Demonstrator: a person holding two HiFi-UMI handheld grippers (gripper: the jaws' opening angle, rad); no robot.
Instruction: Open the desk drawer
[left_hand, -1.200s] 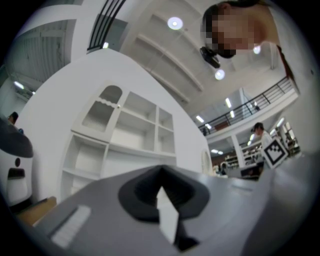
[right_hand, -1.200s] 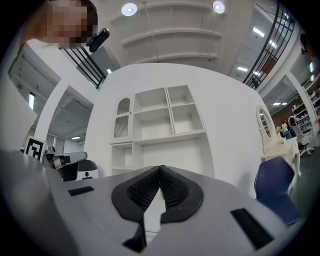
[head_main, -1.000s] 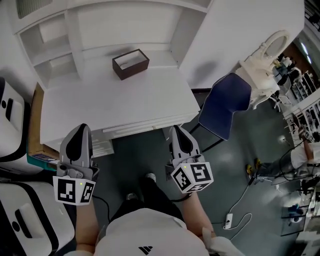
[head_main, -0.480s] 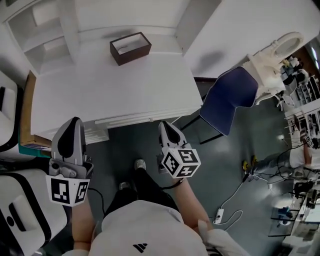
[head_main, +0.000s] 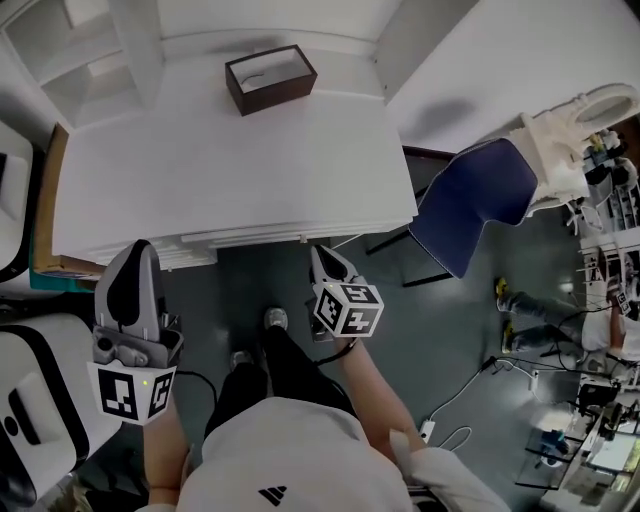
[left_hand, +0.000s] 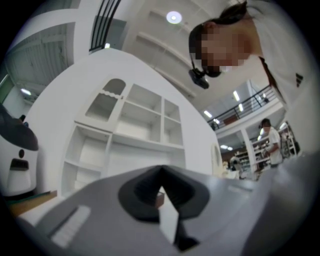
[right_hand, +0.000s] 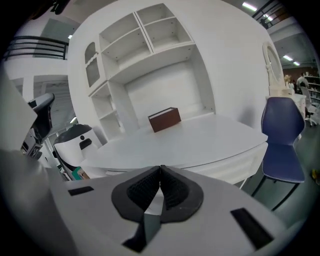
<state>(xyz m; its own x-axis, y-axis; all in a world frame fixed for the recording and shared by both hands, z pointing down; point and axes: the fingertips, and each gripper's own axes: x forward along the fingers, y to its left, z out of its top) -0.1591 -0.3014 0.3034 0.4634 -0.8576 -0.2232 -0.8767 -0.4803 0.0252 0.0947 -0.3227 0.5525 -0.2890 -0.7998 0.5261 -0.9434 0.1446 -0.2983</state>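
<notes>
Left gripper (head_main: 135, 250): grey shell, black ribbed pads (right_hand: 142, 190). Right gripper (head_main: 320, 255): same. Marker cubes (head_main: 347, 308): white with black square patterns. Desk (head_main: 230, 170) ahead of the fingertips: plain white. Shelves (head_main: 80, 60): white too. Box (head_main: 270, 78) beyond the tips: dark brown, pale inside. Chair (head_main: 470, 200) right of the right fingers: navy blue. Floor (head_main: 260, 290): dark grey.

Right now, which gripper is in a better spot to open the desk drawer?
Probably the right gripper. Its shut jaws sit close to the desk's front edge, beside the drawer, and its view faces that edge. The left gripper, also shut, tilts up toward the shelves.
</notes>
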